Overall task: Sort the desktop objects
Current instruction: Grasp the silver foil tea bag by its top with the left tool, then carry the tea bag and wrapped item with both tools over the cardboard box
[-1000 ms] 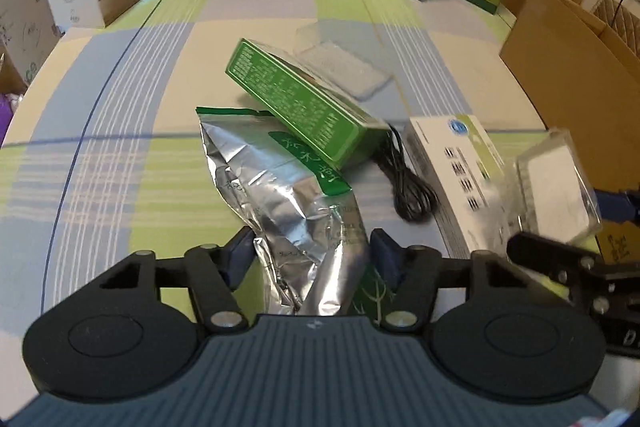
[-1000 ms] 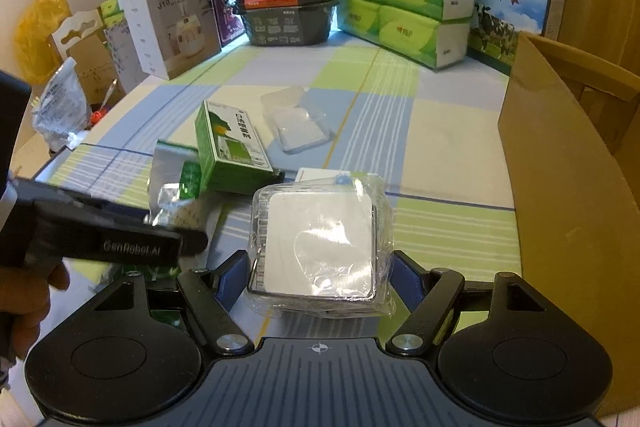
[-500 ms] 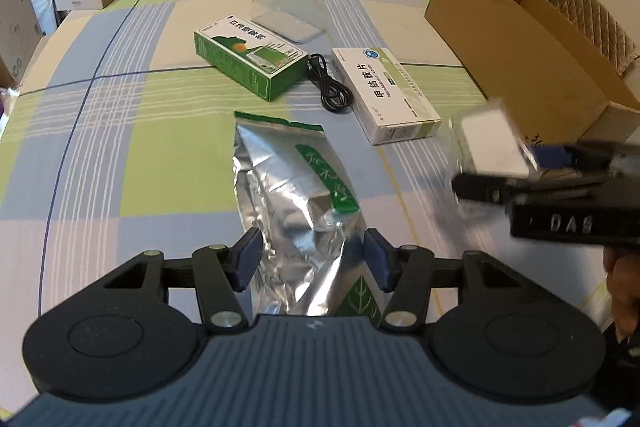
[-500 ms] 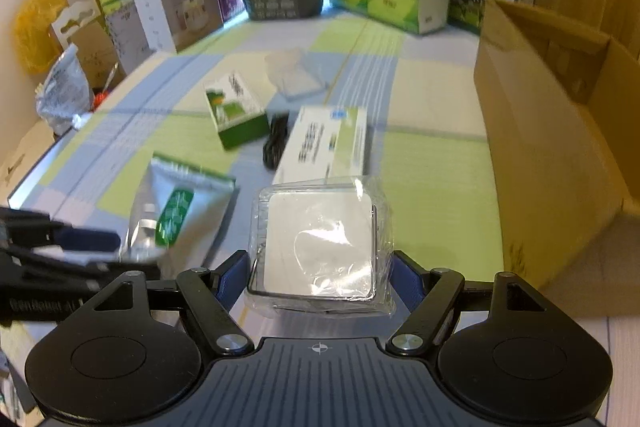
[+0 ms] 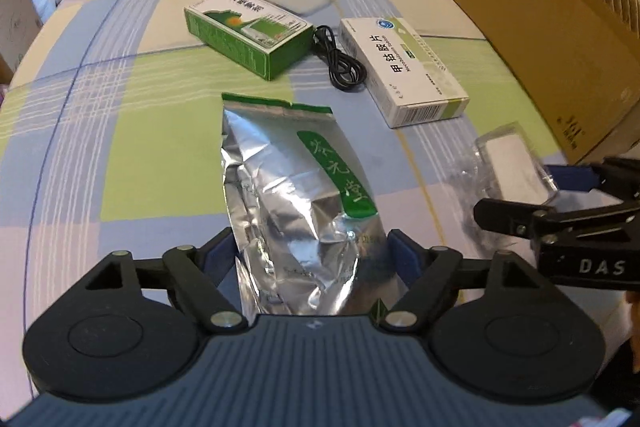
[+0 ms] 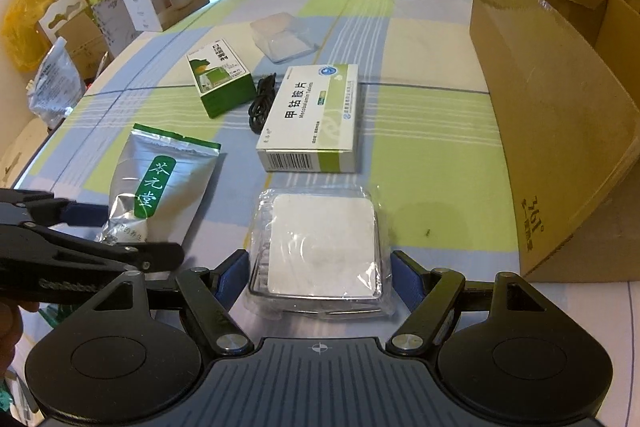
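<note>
Nearest the left wrist camera, the left gripper (image 5: 312, 255) has its blue pads pressed against the lower end of a crinkled silver foil tea pouch (image 5: 296, 203), which stretches forward over the checked tablecloth (image 5: 120, 163). The right gripper (image 6: 320, 275) is likewise closed around a clear plastic clamshell holding a white square pad (image 6: 320, 247), gripped at both sides; whether either item rests on the cloth or hangs just above it cannot be told. Beyond them lie a white medicine box (image 6: 316, 117), a coiled black cable (image 6: 262, 101) just beside it, a green carton (image 6: 220, 81) on the cable's other side, and farther off a clear plastic lid (image 6: 282, 37). To the right stands an open cardboard box (image 6: 552, 115), with tissue packs and other cartons stacked along the far table edge. The step in hand appears to be carrying both gripped items toward a sorting spot, probably the cardboard box. The next move would call for lifting each clear of the table, swinging rightward over the box rim, and opening the fingers only once above its opening.
</note>
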Motion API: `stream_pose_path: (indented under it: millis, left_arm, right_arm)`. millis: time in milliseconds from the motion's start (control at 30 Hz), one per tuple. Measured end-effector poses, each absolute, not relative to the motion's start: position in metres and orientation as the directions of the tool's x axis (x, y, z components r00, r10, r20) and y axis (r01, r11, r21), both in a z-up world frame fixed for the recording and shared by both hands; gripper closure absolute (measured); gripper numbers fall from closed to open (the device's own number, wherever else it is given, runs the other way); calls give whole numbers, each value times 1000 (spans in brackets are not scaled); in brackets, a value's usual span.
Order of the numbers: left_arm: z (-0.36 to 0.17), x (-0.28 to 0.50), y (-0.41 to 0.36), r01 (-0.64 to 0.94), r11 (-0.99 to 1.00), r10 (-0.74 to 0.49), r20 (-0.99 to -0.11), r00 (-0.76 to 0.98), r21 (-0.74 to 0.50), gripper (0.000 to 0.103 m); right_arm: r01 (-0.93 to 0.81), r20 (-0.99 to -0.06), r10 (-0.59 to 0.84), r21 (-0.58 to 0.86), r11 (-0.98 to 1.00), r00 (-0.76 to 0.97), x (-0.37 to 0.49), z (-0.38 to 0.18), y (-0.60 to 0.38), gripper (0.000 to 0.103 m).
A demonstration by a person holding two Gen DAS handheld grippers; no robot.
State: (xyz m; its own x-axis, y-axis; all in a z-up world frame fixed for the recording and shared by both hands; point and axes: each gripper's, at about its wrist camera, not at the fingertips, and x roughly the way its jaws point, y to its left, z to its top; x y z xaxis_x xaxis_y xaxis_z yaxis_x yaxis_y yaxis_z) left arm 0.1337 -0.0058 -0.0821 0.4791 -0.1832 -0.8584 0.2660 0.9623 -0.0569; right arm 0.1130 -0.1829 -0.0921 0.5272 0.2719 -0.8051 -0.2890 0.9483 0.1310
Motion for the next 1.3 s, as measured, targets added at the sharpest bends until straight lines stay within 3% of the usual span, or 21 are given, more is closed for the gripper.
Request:
stream_pose_path:
  millis: [100,200,333,567,667,800,933,1300]
  left_arm:
    - [-83,134,-9,274,961,-165,-859,485,-30,28]
    - [-79,134,-8,281,959,-186,-852,489,-48,47]
    - [-75,131,-9,294,955,-191,-848,494,-44,53]
    - [-69,127,-12,308,950,-204,-835,511,-43,54]
    - [-70,127,-10,298,953,-198,-836,512,-43,54]
    - [-68,126,-9,296,954,-204,-835,511,-52,54]
    - [-57,124,-9,294,951,-241,-817,525,-92,54]
    - [-37,112,-14,304,948,-257,-790,556,-94,54]
  right_arm:
    - [-280,-807,270,136,950,525,114,-94,-184,23]
    - [-264,-810,266,143,954,523,115,-96,-186,20]
    - [-269,-816,244,114,956,524,113,-96,-182,18]
    - [-251,-816,207,79,965,540,114,-101,-176,20]
    - [-249,-820,181,49,967,543,114,-101,-174,34]
    - [-236,-795,178,45,971,580,111,-95,-176,37]
    - [-220,-731,171,30,975,661,105,-77,-179,37]
    - [-187,-706,187,79,979,683,92,-60,-192,37]
